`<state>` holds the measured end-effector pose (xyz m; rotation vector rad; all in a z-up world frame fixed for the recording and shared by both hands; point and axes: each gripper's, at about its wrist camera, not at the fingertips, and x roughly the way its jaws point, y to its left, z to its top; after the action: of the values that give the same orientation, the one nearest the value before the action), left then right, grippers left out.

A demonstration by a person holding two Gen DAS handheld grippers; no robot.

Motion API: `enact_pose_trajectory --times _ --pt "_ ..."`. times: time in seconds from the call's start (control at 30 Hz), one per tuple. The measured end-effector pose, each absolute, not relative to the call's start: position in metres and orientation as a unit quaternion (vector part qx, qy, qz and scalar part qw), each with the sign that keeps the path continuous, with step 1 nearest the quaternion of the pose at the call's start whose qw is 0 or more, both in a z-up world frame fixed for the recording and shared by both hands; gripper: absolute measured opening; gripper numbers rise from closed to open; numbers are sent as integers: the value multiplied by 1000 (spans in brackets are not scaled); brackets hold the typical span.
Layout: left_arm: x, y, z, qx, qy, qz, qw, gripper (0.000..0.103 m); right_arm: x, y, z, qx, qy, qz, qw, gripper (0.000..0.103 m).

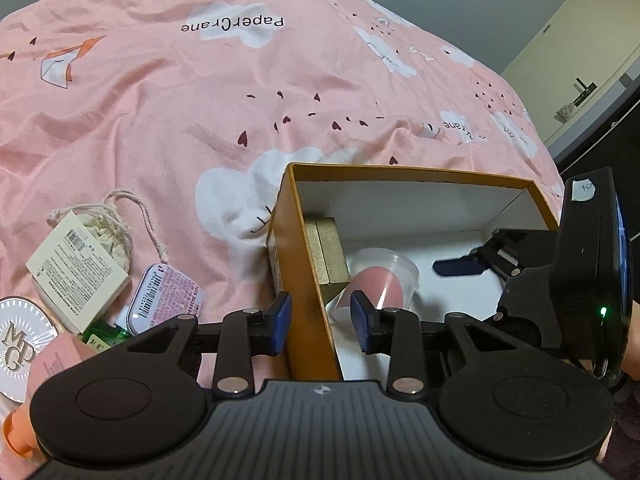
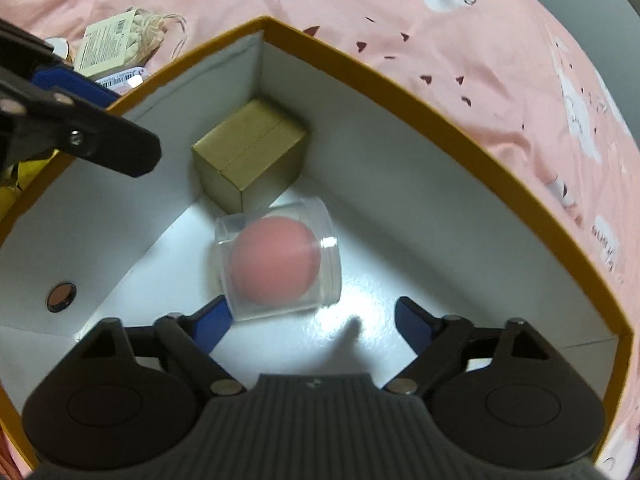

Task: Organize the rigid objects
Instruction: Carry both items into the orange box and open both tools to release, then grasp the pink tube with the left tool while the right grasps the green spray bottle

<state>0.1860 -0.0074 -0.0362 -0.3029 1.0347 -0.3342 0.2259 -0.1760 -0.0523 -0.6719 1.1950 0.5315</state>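
We have the gold block (image 2: pixel 250 154) and the jar (image 2: pixel 280 262) in the box (image 1: pixel 298 264), our left gripper (image 1: pixel 320 322) pinches its wall, our right gripper (image 2: pixel 310 322) is spread empty, and the tin (image 1: pixel 166 300) and card (image 1: pixel 78 270) wait outside.

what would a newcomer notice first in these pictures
The eye goes first to the open orange box on the pink bedspread. Inside it a clear case with a pink sponge lies beside a gold box in the corner. The right tool hangs open above the case, and the left tool straddles the box's side wall.
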Motion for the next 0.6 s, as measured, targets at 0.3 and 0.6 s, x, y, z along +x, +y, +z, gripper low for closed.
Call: enact_pose_trajectory --times 0.3,0.6 --pt "186 -10 -37 -138 493 -154 845 40 227 -165 -56 -325 524 256 744 32" --pt "185 -11 -37 -136 494 -155 845 40 225 -157 -58 -365 491 263 746 26"
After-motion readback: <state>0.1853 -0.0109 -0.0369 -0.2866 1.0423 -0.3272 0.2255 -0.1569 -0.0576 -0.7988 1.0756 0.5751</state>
